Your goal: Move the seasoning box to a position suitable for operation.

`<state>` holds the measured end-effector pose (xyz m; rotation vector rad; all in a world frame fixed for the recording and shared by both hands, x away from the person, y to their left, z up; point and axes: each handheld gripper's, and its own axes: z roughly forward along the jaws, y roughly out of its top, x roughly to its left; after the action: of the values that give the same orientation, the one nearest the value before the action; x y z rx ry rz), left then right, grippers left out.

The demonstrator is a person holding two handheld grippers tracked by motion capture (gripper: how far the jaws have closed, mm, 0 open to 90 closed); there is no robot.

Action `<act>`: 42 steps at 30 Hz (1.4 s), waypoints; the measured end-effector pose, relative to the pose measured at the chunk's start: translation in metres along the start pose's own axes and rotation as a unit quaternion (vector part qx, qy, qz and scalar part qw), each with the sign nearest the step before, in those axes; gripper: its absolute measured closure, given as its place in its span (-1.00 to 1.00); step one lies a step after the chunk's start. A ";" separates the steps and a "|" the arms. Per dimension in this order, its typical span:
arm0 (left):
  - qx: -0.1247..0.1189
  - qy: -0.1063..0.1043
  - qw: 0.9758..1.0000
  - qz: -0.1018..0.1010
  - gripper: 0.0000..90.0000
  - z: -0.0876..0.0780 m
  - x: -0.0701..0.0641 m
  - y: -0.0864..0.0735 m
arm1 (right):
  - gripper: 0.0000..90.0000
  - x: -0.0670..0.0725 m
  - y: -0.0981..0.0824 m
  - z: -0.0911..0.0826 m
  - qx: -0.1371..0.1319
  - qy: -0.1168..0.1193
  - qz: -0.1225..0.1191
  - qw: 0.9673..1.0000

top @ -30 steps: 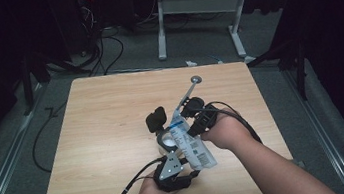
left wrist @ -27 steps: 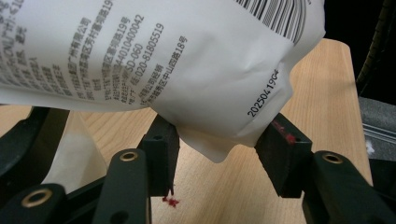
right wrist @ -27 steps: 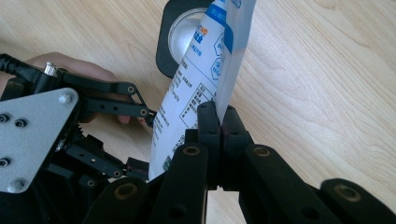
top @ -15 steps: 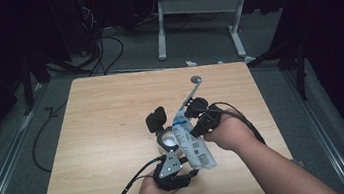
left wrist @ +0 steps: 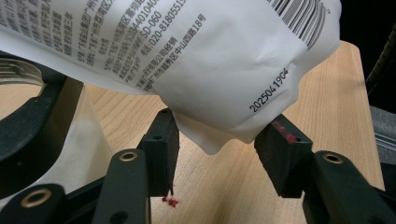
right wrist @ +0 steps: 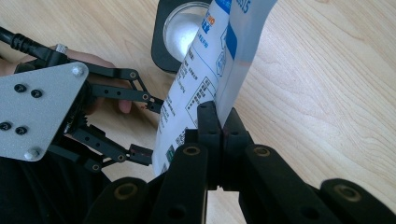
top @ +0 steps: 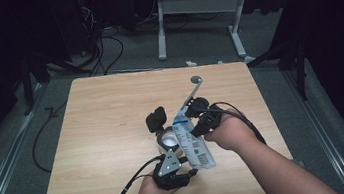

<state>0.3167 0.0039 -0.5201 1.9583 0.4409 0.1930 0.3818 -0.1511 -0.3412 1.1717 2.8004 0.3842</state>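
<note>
Pouch is the main thing here — a white and blue plastic bag with printed text and a barcode, held up off the wooden table near its front edge, tilted so its top end leans toward a small jar with white stuff inside. The jar sits in a black holder just left of the pouch, and the pouch's upper corner hangs right over the jar's mouth in the right gripper view.

Right gripper has its jaws pinched fully together on the pouch's side edge — you can see the thin film clamped between the two black pads. Left gripper is down at the pouch's lower end; its jaws stand about halfway apart with the bulging bottom corner of the pouch sitting between them. The corner rests against both pads, so it looks like a loose hold on a wide part rather than a hard squeeze.

Further back on the table lies a long metal spoon, reaching toward the far edge, well clear of the left gripper.
</note>
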 end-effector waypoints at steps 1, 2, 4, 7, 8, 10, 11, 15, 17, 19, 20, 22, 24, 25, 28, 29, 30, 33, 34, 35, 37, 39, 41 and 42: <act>0.000 -0.001 1.000 0.000 0.12 0.000 0.000 0.000 | 0.99 0.000 0.000 0.000 0.000 0.000 -0.001 1.000; 0.000 -0.001 1.000 0.000 0.11 0.000 0.000 0.000 | 0.99 -0.001 0.000 0.000 -0.002 0.000 -0.008 1.000; 0.000 -0.002 1.000 -0.001 0.09 0.000 0.001 -0.001 | 0.99 -0.002 -0.001 0.000 -0.004 0.002 -0.009 1.000; 0.001 -0.002 1.000 -0.003 0.07 0.000 0.002 -0.002 | 0.99 -0.002 -0.001 0.000 -0.006 0.002 -0.008 1.000; 0.003 -0.002 1.000 -0.004 0.07 0.000 0.002 -0.003 | 0.99 -0.002 0.000 0.001 -0.006 0.002 -0.007 1.000; 0.003 -0.001 1.000 -0.003 0.05 0.000 0.002 -0.003 | 0.99 -0.001 0.000 0.000 -0.005 0.002 -0.004 1.000; 0.003 -0.001 1.000 -0.002 0.04 0.000 0.002 -0.003 | 0.99 -0.001 0.000 0.000 -0.005 0.002 -0.005 1.000; 0.004 0.004 1.000 -0.001 0.01 0.000 0.001 -0.004 | 0.99 -0.001 0.001 0.000 -0.003 0.002 -0.008 1.000; 0.003 0.003 1.000 0.000 0.01 -0.001 0.002 -0.005 | 0.99 -0.002 0.001 0.001 -0.003 0.001 -0.010 1.000; 0.003 0.004 1.000 0.000 0.01 -0.001 0.002 -0.005 | 0.99 -0.001 0.001 0.001 -0.002 0.002 -0.008 1.000; 0.003 0.004 1.000 0.000 0.01 -0.001 0.002 -0.005 | 0.99 -0.001 0.001 0.001 -0.002 0.002 -0.008 1.000; 0.003 0.003 1.000 -0.001 0.01 -0.002 0.001 -0.005 | 0.99 -0.001 0.001 0.001 -0.002 0.001 -0.007 1.000; 0.003 0.003 1.000 0.001 0.01 -0.002 0.001 -0.005 | 0.99 -0.002 0.001 0.001 -0.003 0.001 -0.008 1.000; 0.002 0.003 1.000 0.001 0.01 -0.003 0.001 -0.005 | 0.99 -0.002 0.000 0.001 -0.003 0.001 -0.005 1.000; 0.002 0.003 1.000 0.002 0.01 -0.005 0.001 -0.004 | 0.99 -0.001 0.000 0.001 -0.003 0.002 -0.005 1.000; 0.001 0.003 1.000 0.001 0.01 -0.005 0.001 -0.005 | 0.99 0.001 0.000 0.000 0.000 0.001 0.008 1.000; 0.001 0.004 1.000 0.001 0.01 -0.006 0.002 -0.005 | 0.99 -0.002 0.000 0.001 -0.006 0.001 -0.011 1.000; 0.000 0.006 1.000 0.000 0.01 -0.009 0.003 -0.005 | 0.99 -0.002 0.000 0.001 -0.006 0.000 -0.011 1.000; -0.001 0.007 1.000 -0.001 0.01 -0.013 0.004 -0.006 | 1.00 -0.001 0.001 0.000 -0.004 -0.001 -0.010 1.000; -0.002 0.009 1.000 -0.002 0.01 -0.016 0.005 -0.007 | 1.00 -0.001 0.001 0.000 -0.004 -0.001 -0.010 1.000; -0.003 0.011 1.000 -0.003 0.00 -0.018 0.006 -0.008 | 0.99 -0.001 0.001 0.000 -0.004 -0.001 -0.010 1.000; -0.002 0.014 1.000 -0.005 0.00 -0.024 0.009 -0.010 | 0.99 -0.001 0.000 0.000 -0.004 -0.001 -0.007 1.000; -0.001 0.023 1.000 -0.003 -0.01 -0.030 0.013 -0.012 | 0.99 -0.001 -0.001 -0.001 -0.004 -0.003 -0.008 1.000; -0.003 0.032 0.999 -0.004 -0.01 -0.037 0.019 -0.014 | 0.99 -0.001 -0.002 -0.001 -0.007 0.001 -0.006 1.000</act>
<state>0.3187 0.0472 -0.5187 1.9488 0.4883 0.2521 0.3814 -0.1535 -0.3404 1.1515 2.8012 0.4026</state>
